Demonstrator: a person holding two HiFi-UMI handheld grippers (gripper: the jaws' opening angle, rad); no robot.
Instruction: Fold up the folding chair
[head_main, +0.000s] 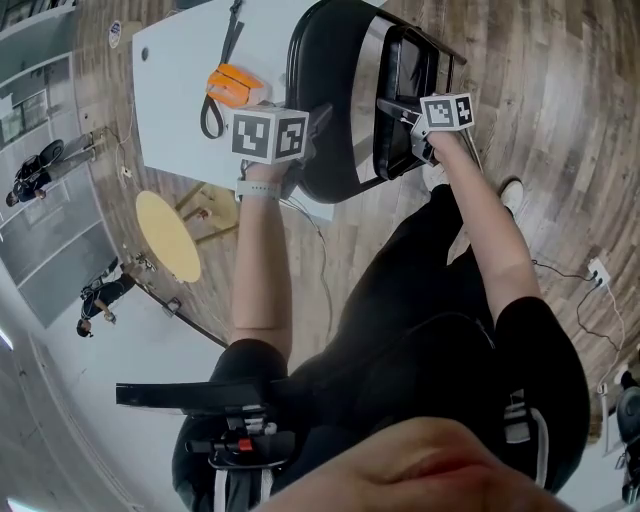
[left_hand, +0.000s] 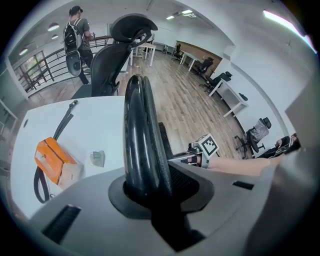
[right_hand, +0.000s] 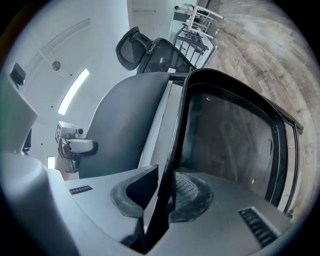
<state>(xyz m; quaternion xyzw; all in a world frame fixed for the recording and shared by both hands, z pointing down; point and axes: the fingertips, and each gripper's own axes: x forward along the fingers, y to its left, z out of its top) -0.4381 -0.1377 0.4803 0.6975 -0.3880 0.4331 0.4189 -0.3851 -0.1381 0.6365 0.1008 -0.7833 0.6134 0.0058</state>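
The black folding chair (head_main: 335, 95) stands beside a white table, its seat (head_main: 405, 95) swung up close to the backrest. In the left gripper view, the backrest's rounded top edge (left_hand: 140, 125) runs between the pads of my left gripper (left_hand: 150, 185), which is shut on it. In the head view, that gripper (head_main: 308, 142) sits at the backrest's near edge. My right gripper (right_hand: 162, 192) is shut on the seat's thin front rim (right_hand: 177, 130). The seat's underside (right_hand: 230, 135) faces its camera, with the backrest (right_hand: 130, 125) just behind. In the head view, the right gripper (head_main: 408, 125) is at the seat's near side.
The white table (head_main: 175, 100) left of the chair holds an orange pouch with a black strap (head_main: 232, 84). A round yellow stool (head_main: 168, 235) stands near its corner. A black office chair (left_hand: 112, 60) and a person with a backpack (left_hand: 76, 35) are beyond the table. Wood floor lies all around.
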